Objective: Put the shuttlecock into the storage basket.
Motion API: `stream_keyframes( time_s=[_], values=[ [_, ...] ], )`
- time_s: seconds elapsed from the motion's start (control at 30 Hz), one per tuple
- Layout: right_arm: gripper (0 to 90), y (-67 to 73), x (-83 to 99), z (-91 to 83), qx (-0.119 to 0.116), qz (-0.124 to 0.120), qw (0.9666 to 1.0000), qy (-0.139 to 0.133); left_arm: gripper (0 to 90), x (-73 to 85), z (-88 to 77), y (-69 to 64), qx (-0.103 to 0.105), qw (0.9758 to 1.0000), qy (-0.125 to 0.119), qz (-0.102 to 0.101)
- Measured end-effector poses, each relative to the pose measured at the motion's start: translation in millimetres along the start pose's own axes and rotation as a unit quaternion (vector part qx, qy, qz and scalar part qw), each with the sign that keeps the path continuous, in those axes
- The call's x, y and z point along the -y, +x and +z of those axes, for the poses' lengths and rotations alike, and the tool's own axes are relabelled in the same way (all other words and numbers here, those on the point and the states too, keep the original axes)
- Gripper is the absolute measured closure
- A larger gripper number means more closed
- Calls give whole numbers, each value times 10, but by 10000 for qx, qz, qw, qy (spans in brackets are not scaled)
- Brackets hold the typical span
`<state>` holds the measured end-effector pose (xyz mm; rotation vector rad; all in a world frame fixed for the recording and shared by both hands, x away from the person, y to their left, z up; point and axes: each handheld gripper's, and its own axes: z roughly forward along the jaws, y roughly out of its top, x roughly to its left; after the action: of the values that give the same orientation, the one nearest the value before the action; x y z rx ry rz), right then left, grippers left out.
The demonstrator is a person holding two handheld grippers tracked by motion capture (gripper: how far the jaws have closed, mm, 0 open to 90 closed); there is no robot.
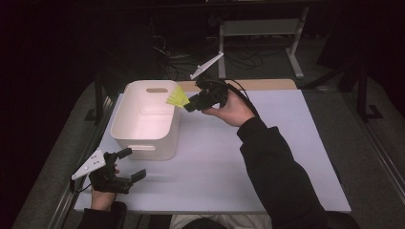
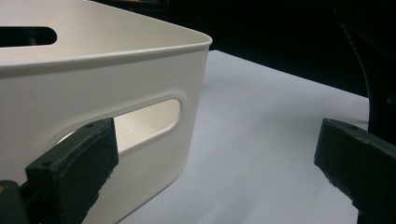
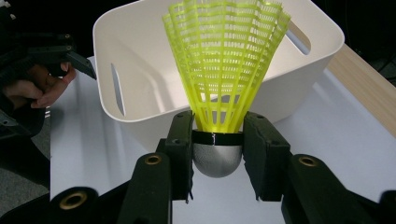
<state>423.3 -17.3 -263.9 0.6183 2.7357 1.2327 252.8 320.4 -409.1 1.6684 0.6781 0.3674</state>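
A yellow plastic shuttlecock (image 3: 224, 65) with a silver cap (image 3: 217, 161) is clamped by my right gripper (image 3: 217, 149), jaws shut on the cap's band. In the high view the right gripper (image 1: 193, 102) holds the shuttlecock (image 1: 176, 97) over the right rim of a white bin (image 1: 143, 136), skirt pointing toward the bin. The bin (image 3: 140, 60) looks hollow with slot handles. My left gripper (image 1: 131, 164) rests open at the table's near left, just in front of the bin; its jaws stand wide apart beside the bin wall (image 2: 93, 79), holding nothing.
The white tabletop (image 1: 267, 157) stretches to the right of the bin. A wooden strip (image 1: 267, 84) runs along its far edge. A metal frame (image 1: 260, 28) and cables stand behind the table in the dark.
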Motion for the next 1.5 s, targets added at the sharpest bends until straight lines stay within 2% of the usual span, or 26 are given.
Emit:
stream_keyframes(
  time_s=[0.63, 1.5],
  values=[
    [632, 157, -218, 234, -255, -207, 9994, 86, 0, 1, -2, 0, -4, 10000, -3, 6],
    [632, 304, -405, 457, -448, -369, 9982, 148, 0, 4, -10, 3, -9, 10000, 1, 2]
  ],
)
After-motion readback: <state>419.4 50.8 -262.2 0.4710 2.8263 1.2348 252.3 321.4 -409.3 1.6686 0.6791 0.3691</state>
